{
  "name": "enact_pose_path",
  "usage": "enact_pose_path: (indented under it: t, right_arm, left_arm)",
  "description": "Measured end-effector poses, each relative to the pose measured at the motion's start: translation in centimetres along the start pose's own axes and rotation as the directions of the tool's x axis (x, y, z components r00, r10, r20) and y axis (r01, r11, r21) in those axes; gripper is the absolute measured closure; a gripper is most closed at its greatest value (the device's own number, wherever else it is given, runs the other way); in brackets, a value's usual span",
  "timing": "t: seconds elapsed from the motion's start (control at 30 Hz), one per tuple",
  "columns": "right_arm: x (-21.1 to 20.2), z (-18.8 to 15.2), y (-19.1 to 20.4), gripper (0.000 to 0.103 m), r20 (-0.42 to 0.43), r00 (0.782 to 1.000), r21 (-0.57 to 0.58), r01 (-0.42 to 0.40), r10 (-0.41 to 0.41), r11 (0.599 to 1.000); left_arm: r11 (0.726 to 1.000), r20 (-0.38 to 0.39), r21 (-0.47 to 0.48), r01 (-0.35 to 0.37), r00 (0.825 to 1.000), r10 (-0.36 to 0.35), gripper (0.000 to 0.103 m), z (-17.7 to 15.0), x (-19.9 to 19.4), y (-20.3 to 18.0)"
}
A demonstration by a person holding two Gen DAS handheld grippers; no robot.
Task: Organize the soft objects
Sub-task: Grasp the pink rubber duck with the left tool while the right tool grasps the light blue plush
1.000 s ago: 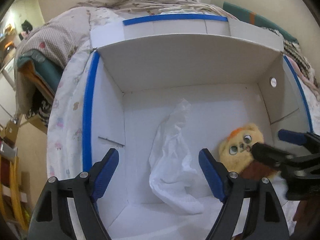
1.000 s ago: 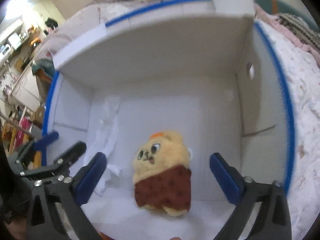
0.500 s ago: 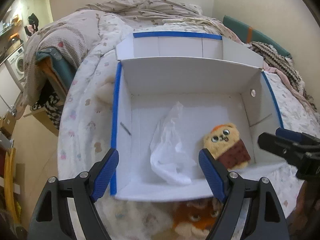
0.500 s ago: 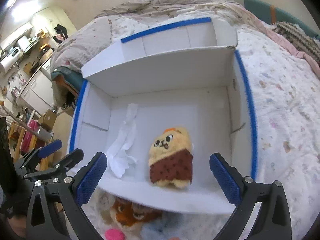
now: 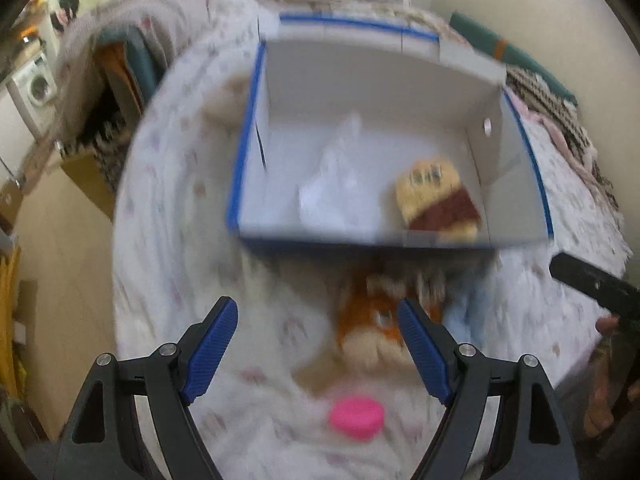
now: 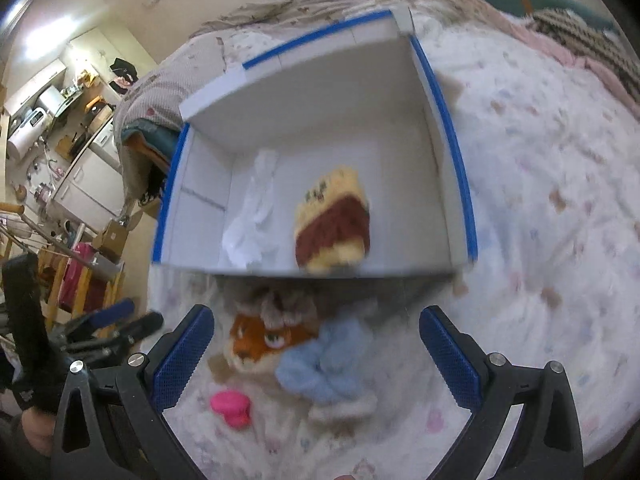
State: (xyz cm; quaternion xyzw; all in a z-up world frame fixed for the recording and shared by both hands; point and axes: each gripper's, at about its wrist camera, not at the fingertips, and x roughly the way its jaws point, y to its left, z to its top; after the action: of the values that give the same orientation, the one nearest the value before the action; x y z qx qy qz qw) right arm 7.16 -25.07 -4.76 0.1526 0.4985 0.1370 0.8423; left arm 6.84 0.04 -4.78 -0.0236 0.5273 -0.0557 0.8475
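Between the right gripper's [image 6: 316,352] blue fingers [image 6: 182,354], spread wide and holding nothing, lie the soft toys not yet packed: an orange fox plush [image 6: 266,340], a pale blue fluffy piece [image 6: 326,360] touching its right side, and a pink item [image 6: 231,402] nearer the left finger. All three rest on the bed [image 6: 540,220]. Beyond the fingertips stands the white box [image 6: 320,92] with blue-taped edges, open toward the camera; inside it a yellow plush [image 6: 332,224] in a brown top lies near the front, with a crumpled white cloth [image 6: 256,216] to its left. The left gripper [image 5: 318,354] is likewise released and empty; in its view the fox sits just inside its right finger [image 5: 422,350], the pink item below and between the fingers, the box farther ahead. Both views are motion-blurred. One toy being boxed and three outside, the step in hand looks like reaching for the next one. The next move likely calls for lowering a gripper over the fox or the blue piece, closing on a bulky part so the soft body does not slip, and lifting it clear of its neighbour before carrying it over the box's front wall.
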Motion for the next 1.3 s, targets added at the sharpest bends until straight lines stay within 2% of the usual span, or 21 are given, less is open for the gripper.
enact_pose_path:
  t: [0.1,0.17,0.3,0.4,0.5,0.57,0.63,0.7,0.77,0.9,0.97,1.17,1.3]
  right_arm:
    - [1.3,-1.8,-0.7,0.0,-0.037,0.999,0.023,-0.001,0.002,1.0]
    - [2.1,-2.8,-1.2,0.0,-0.053,0.999,0.03,-0.008,0.009,1.0]
    - [3.6,-3.5,-2.1,0.0,-0.101,0.995,0.062,-0.006,0.013,0.998]
    - [4.7,-3.7,-1.8,0.0,-0.138,0.99,0.025,0.018,-0.014,1.0]
    - [6.2,-4.4,-1.0,0.0,-0.194,0.98,-0.021,0.031,-0.035,0.999]
    - [7.1,-4.7,-0.1,0.014,-0.228,0.973,-0.056,0.015,-0.027,0.998]
    - [8.0,-5.0,0.7,0.015,-0.255,0.966,-0.088,0.006,-0.029,0.996]
    - [8.5,-5.1,1.2,0.018,-0.26,0.965,-0.113,0.018,-0.047,0.993]
    - [8.7,-5.1,1.5,0.024,-0.262,0.964,-0.125,0.022,-0.054,0.992]
    - [8.8,-5.1,1.5,0.032,-0.255,0.966,-0.121,0.021,-0.052,0.992]
    - [9.0,-5.1,1.4,0.056,-0.263,0.964,-0.12,0.009,-0.041,0.993]
    - [8.6,-4.9,1.5,0.077,-0.239,0.97,-0.139,0.019,-0.052,0.99]
    - [7.8,-5.0,1.5,0.083,-0.216,0.975,-0.146,0.017,-0.049,0.989]
  left_arm:
    - [0.999,-0.087,-0.028,0.024,0.996,-0.026,0.023,-3.0,1.7,-0.4]
    - [1.0,-0.127,-0.016,0.018,0.992,-0.019,0.023,-4.8,2.8,-1.0]
    - [1.0,-0.165,0.011,0.017,0.986,-0.014,0.023,-6.9,4.3,-2.0]
    - [0.999,-0.181,0.021,0.038,0.983,-0.034,0.024,-7.3,5.0,-2.8]
    - [0.996,-0.194,0.072,0.046,0.98,-0.032,0.024,-7.8,5.6,-4.3]
    - [0.994,-0.195,0.101,0.042,0.981,-0.022,0.027,-8.0,6.0,-5.2]
    - [0.992,-0.204,0.117,0.041,0.979,-0.016,0.032,-8.1,6.4,-5.6]
    - [0.992,-0.223,0.122,0.038,0.975,-0.011,0.043,-8.3,6.8,-5.9]
    - [0.993,-0.237,0.114,0.036,0.972,-0.008,0.058,-8.5,7.0,-5.7]
    - [0.996,-0.255,0.067,0.055,0.966,-0.036,0.058,-8.3,7.1,-4.5]
    - [0.996,-0.257,0.066,0.052,0.966,-0.033,0.059,-8.5,6.9,-4.3]
    - [0.994,-0.237,0.089,0.067,0.971,-0.044,0.059,-8.3,6.0,-4.8]
    - [0.993,-0.226,0.098,0.065,0.973,-0.042,0.06,-8.3,5.9,-5.3]
